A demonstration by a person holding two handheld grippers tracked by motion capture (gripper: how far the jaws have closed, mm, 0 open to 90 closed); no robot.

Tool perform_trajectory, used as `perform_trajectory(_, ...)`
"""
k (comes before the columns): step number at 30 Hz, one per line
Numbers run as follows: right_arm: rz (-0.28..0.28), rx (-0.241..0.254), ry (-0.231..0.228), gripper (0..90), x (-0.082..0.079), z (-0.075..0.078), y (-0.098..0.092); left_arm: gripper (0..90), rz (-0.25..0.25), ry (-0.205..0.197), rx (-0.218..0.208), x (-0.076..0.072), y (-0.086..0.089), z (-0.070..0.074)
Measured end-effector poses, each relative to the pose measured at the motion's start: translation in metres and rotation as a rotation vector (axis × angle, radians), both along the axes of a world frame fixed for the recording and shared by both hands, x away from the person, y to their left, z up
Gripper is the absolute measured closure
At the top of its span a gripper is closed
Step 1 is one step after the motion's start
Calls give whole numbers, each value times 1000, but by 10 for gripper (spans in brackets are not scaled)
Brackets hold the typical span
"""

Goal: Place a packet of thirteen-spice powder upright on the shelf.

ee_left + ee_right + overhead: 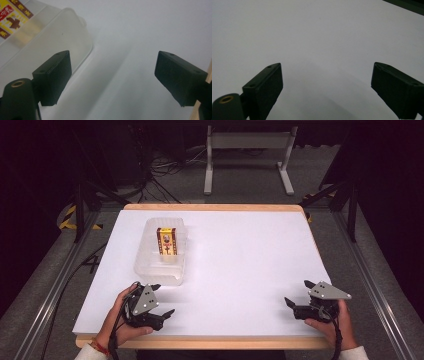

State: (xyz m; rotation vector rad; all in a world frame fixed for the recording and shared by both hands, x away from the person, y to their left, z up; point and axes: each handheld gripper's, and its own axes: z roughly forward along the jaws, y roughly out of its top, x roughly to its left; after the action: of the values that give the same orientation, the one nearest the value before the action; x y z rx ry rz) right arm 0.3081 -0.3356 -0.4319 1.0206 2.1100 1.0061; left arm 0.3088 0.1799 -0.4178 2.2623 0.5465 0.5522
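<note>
Translucent container [160,252] lies just beyond the left gripper's [163,300] spread jaws.

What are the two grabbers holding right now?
Nothing. The left gripper and the right gripper both have their jaws wide open over the white table. The yellow packet sits untouched in the clear plastic box.

White table top [240,265] with a pale wooden rim. Translucent, milky plastic container [150,265]; inside it a small box [167,241] in yellow and dark red, printed with a dark figure and pale characters. Black left gripper [162,300] and black right gripper [297,293], each under a grey three-cornered plate. Brass-coloured ring beside the jaws in both gripper views. Grey floor [380,270], yellow-and-black striped tape [67,222] at left.
</note>
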Motion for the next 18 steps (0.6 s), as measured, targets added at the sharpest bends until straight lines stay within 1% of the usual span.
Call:
perform_trajectory(1,-1,1,0,110,0,0,0,144,6,0,3,0,3,-1)
perform_trajectory(4,-1,2,1,110,0,0,0,143,24,12,-13,1,12,-5)
perform_trajectory(5,1,3,0,110,0,0,0,142,27,13,-11,1,14,-6)
perform_trajectory(7,0,3,-1,110,0,0,0,130,36,5,-7,1,17,-8)
perform_trajectory(8,1,6,-1,110,0,0,0,128,47,19,-29,2,23,-11)
perform_trajectory(11,2,7,-4,110,0,1,-1,120,60,21,-34,3,27,-14)
perform_trajectory(13,1,8,-4,110,-1,1,-1,120,81,25,-46,3,33,-16)
perform_trajectory(16,1,11,-7,110,-1,2,-1,118,104,39,-77,5,42,-20)
perform_trajectory(17,5,12,-10,110,-1,3,-1,115,104,39,-77,5,42,-20)
perform_trajectory(18,5,13,-11,110,-1,3,-1,110,123,46,-93,5,48,-22)
